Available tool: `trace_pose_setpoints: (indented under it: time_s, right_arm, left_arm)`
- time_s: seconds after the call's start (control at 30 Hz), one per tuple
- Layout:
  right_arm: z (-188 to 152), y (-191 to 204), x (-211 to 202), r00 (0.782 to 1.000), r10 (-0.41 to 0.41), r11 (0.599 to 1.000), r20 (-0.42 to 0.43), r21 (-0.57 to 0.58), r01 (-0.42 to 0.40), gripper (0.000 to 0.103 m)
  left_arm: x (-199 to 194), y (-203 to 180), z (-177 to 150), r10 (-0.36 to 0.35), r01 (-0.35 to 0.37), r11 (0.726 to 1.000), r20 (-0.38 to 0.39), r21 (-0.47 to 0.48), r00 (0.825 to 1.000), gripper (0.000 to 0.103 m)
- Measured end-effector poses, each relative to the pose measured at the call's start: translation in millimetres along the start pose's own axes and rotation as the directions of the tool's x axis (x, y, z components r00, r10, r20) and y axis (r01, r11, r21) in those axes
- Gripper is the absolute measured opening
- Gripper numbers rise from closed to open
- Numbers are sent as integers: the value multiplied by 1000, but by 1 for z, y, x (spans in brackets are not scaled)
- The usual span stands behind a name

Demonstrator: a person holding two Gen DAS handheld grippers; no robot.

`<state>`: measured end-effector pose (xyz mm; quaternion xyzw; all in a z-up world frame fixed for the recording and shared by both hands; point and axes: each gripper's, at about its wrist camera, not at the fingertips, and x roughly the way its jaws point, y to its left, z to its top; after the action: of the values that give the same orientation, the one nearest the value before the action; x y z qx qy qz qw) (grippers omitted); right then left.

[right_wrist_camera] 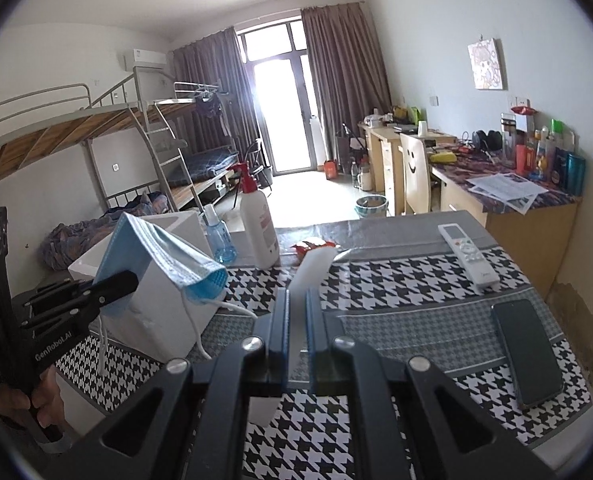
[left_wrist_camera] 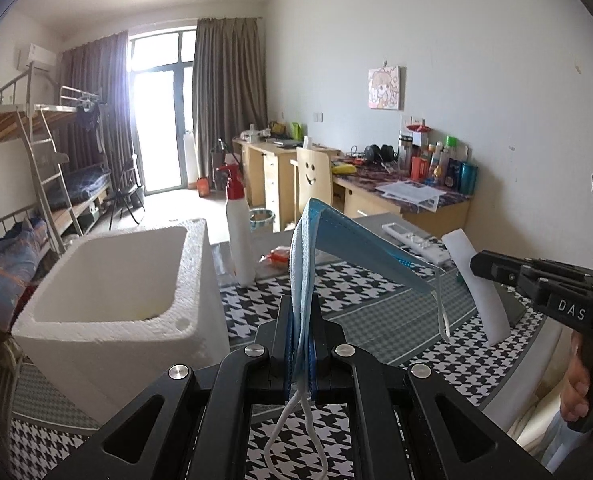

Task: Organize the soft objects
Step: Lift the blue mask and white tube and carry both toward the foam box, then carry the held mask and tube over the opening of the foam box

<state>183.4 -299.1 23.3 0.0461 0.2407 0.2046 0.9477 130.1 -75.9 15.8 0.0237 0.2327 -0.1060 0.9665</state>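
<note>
The left gripper (left_wrist_camera: 301, 308) is held above the table (left_wrist_camera: 360, 280), angled slightly downward, its fingers clamped on a blue face mask (left_wrist_camera: 320, 248) that droops to the right, ear loops dangling. The right gripper (right_wrist_camera: 296, 300) is held likewise, closed on a white foam strip (right_wrist_camera: 310, 270) raised off the cloth. A white foam box (left_wrist_camera: 108, 280) is seen at the left, with a spray bottle (left_wrist_camera: 238, 224) beside it. A remote (right_wrist_camera: 468, 254) and a phone (right_wrist_camera: 526, 350) lie to the right.

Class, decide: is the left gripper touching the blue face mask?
Touching. The left wrist view shows the left gripper shut on the blue face mask, pinched between its fingers.
</note>
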Motion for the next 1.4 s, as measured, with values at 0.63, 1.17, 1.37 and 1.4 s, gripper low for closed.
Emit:
trace_pose_setpoints:
  time_s: [0.63,1.17,1.37,1.4]
  right_arm:
    - [13,16,-1,999,26,999,30,-37,-25,10]
    - [25,35,13,996,80,995,36,-64,-77,10]
    - [28,41,22,995,96,993,29,-71,-93,10]
    - [29,42,23,995,98,993,28,-70,-96,10]
  left_arm:
    - [-15,16,13,31,-30,999,55,-11,998,6]
    - [-18,44,24,87,-83,995,83,-57,993,6]
    - [-16,56,27,115,-108,991,85,-75,990,6]
    - [-15,59,27,121,-115,990,82,-80,989,6]
